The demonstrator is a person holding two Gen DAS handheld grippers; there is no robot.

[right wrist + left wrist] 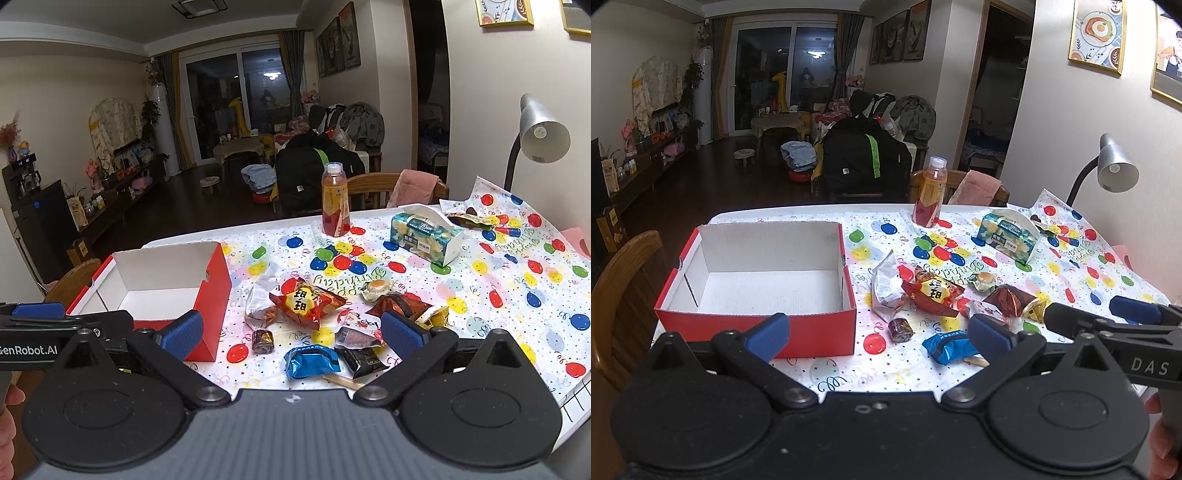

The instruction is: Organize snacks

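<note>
Snacks [309, 301] lie beyond both hand-held grippers, left [879, 332] and right [291, 332], spread wide, holding nothing.

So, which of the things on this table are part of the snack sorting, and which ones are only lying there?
Part of the job:
- red box, empty
- red snack bag
- blue packet
- silver packet
- small dark candy

Only lying there:
- drink bottle
- tissue pack
- desk lamp
</note>
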